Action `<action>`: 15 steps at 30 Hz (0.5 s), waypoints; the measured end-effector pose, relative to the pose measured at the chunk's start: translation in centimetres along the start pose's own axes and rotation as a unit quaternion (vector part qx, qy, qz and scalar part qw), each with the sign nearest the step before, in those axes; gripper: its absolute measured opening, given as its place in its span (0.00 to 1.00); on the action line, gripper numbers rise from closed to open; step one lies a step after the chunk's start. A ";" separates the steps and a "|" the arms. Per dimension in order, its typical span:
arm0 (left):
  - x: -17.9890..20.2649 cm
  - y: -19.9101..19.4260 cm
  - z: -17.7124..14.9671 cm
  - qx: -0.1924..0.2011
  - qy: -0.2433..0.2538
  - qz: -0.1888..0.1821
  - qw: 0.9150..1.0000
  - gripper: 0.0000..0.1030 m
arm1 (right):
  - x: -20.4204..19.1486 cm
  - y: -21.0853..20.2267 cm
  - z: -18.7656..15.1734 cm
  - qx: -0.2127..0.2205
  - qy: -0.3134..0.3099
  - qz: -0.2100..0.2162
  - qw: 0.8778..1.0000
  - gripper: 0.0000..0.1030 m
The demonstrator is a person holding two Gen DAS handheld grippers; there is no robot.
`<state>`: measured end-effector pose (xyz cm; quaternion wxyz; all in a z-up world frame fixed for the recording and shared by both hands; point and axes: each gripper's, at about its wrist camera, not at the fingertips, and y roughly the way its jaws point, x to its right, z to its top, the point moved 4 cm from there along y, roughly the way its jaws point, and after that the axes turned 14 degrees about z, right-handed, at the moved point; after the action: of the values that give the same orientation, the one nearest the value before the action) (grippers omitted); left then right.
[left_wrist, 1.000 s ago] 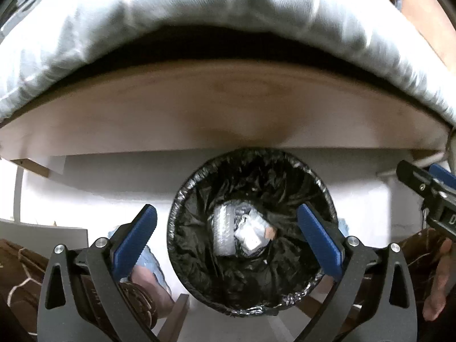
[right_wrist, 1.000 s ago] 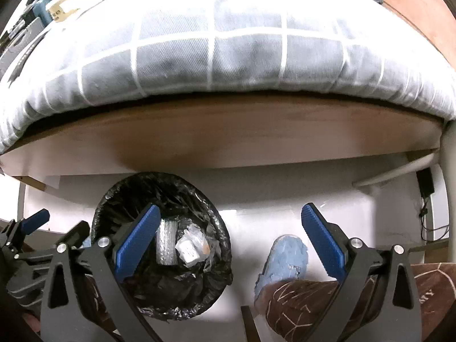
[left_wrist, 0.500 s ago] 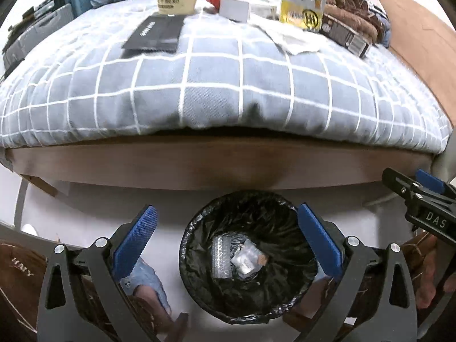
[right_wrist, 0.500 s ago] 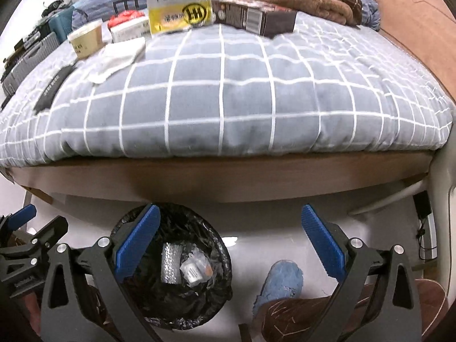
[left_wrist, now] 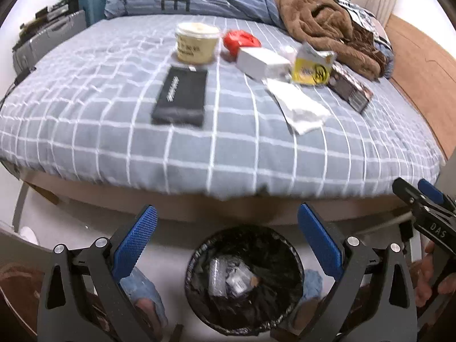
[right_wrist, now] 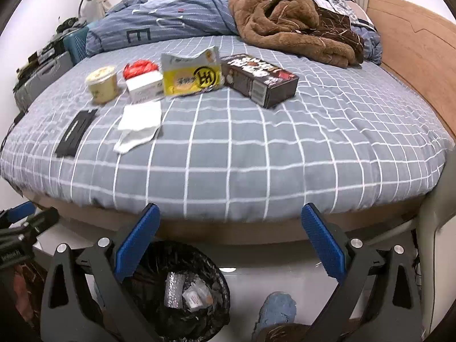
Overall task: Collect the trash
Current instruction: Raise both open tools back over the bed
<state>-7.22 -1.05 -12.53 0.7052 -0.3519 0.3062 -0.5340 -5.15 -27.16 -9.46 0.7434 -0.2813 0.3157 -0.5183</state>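
Observation:
A black-lined bin [left_wrist: 245, 282] [right_wrist: 185, 293] stands on the floor by the bed, holding a few wrappers. On the checked bedcover lie a cream cup [left_wrist: 196, 42] [right_wrist: 102, 84], a red wrapper [left_wrist: 242, 40] [right_wrist: 139, 67], a white box [left_wrist: 260, 62] [right_wrist: 144, 85], a yellow packet [left_wrist: 312, 67] [right_wrist: 191, 75], a dark snack box [left_wrist: 349, 87] [right_wrist: 259, 78], a white tissue [left_wrist: 299, 105] [right_wrist: 139, 125] and a flat black packet [left_wrist: 181, 95] [right_wrist: 75, 131]. My left gripper [left_wrist: 226, 242] is open above the bin. My right gripper [right_wrist: 229, 242] is open at the bed's edge, empty.
A brown blanket [right_wrist: 287, 20] and a blue duvet [right_wrist: 165, 20] are heaped at the far side of the bed. A wooden headboard [right_wrist: 413, 57] runs along the right. Cases [left_wrist: 48, 40] stand at the left. A person's blue slippers [right_wrist: 276, 310] are by the bin.
Both grippers have risen and tilted up from the bin, so the bed top and its litter have come into view. Both stay open and empty.

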 end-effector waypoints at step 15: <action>-2.8 1.8 9.0 -0.002 -0.015 0.030 0.999 0.94 | 5.3 1.4 10.4 0.008 -0.050 -0.021 0.998 0.93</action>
<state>0.33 3.48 -8.76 0.7248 -0.3516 0.3070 -0.5068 5.06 -30.83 -4.76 0.7495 -0.3078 0.2680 -0.5212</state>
